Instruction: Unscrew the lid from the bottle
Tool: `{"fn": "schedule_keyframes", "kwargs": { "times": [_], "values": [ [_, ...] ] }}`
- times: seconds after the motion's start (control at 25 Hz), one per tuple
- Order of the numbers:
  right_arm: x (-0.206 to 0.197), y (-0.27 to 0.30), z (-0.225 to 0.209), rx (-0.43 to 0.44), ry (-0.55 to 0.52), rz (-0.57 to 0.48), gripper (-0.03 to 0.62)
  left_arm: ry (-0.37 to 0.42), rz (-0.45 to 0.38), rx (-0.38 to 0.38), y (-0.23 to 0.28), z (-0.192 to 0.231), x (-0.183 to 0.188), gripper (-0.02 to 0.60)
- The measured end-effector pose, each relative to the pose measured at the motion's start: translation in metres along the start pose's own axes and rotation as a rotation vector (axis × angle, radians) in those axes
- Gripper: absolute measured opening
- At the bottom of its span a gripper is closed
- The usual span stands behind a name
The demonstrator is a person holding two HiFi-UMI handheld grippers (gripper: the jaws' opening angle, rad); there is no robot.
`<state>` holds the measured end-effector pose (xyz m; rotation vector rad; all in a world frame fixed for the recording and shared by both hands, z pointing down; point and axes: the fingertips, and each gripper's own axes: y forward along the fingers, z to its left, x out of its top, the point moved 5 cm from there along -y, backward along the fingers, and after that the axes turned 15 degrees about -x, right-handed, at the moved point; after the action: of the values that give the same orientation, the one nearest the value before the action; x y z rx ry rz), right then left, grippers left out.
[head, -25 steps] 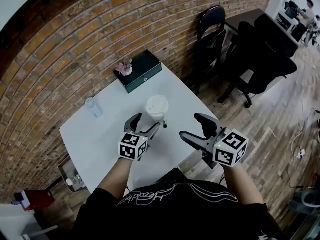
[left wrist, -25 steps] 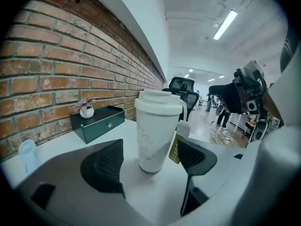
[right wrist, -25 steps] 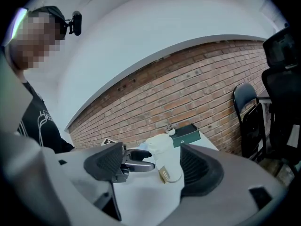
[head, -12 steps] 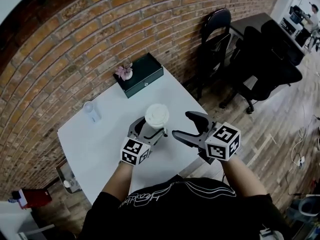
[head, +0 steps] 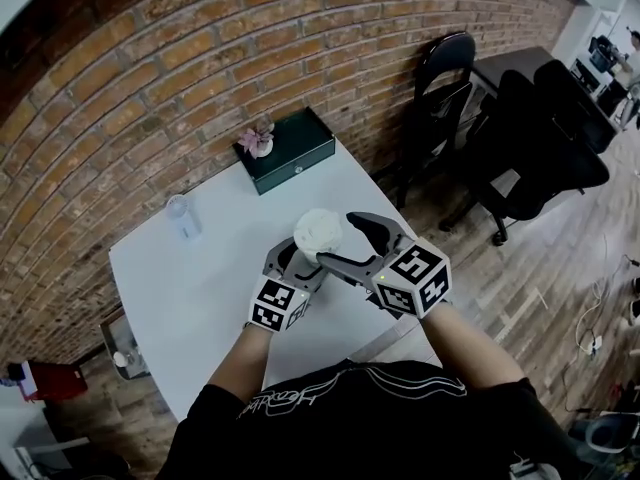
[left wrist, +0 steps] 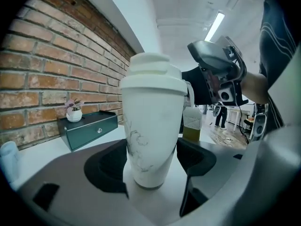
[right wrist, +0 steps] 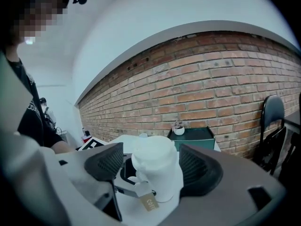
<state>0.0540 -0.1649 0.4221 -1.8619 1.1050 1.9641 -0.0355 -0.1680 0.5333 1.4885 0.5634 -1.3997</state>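
Note:
A white bottle (head: 318, 236) with a white lid stands upright on the white table (head: 200, 288), near its front edge. My left gripper (head: 295, 264) is shut on the bottle's lower body (left wrist: 151, 126), with a pad against each side. My right gripper (head: 340, 240) comes in from the right at lid height. Its jaws stand open on either side of the lid (right wrist: 154, 157), with a small gap by the left pad and the right pad very close. A small tan tag (right wrist: 149, 202) hangs from the lid's side.
A dark green box (head: 300, 153) with a small pink flower pot (head: 257, 140) sits at the table's far edge against the brick wall. A small clear bottle (head: 182, 215) stands at the left. Black chairs (head: 445, 93) stand to the right of the table.
My right gripper has moved left from beside the table edge until its jaws bracket the bottle's lid. My left gripper has stayed at the bottle's lower body.

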Motion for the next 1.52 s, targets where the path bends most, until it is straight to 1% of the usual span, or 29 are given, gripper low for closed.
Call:
{"fn": "schedule_keyframes", "kwargs": {
  "times": [0.12, 0.28, 0.4, 0.48, 0.64, 0.8, 0.96, 1.16, 1.52],
  "values": [
    [0.001, 0.008, 0.005, -0.011, -0.03, -0.001, 0.348, 0.001, -0.006, 0.001, 0.0, -0.001, -0.001, 0.348],
    [0.005, 0.01, 0.003, -0.033, -0.023, -0.021, 0.341, -0.003, -0.006, 0.01, 0.001, -0.001, 0.0, 0.347],
    [0.005, 0.014, 0.004, -0.031, -0.031, -0.012, 0.337, -0.01, -0.006, 0.016, 0.0, -0.001, 0.0, 0.347],
    [0.004, 0.016, 0.008, -0.026, -0.046, -0.009, 0.334, -0.01, -0.003, 0.017, -0.001, -0.001, -0.001, 0.347],
    [0.004, 0.018, 0.01, -0.044, -0.087, -0.008, 0.331, -0.014, 0.001, 0.017, -0.001, -0.002, 0.0, 0.347],
    [0.004, 0.02, 0.011, -0.054, -0.09, -0.028, 0.33, -0.014, 0.004, 0.02, -0.001, -0.001, 0.002, 0.347],
    [0.003, 0.019, 0.01, -0.041, -0.09, -0.037, 0.328, -0.019, 0.014, 0.018, -0.001, -0.002, 0.001, 0.347],
    [0.004, 0.019, 0.008, 0.031, -0.134, -0.021, 0.328, -0.017, 0.031, 0.016, -0.001, -0.001, 0.002, 0.347],
    [0.009, 0.024, -0.005, 0.27, -0.27, 0.043, 0.33, -0.024, 0.045, 0.022, 0.0, -0.002, 0.001, 0.347]
  ]
}}
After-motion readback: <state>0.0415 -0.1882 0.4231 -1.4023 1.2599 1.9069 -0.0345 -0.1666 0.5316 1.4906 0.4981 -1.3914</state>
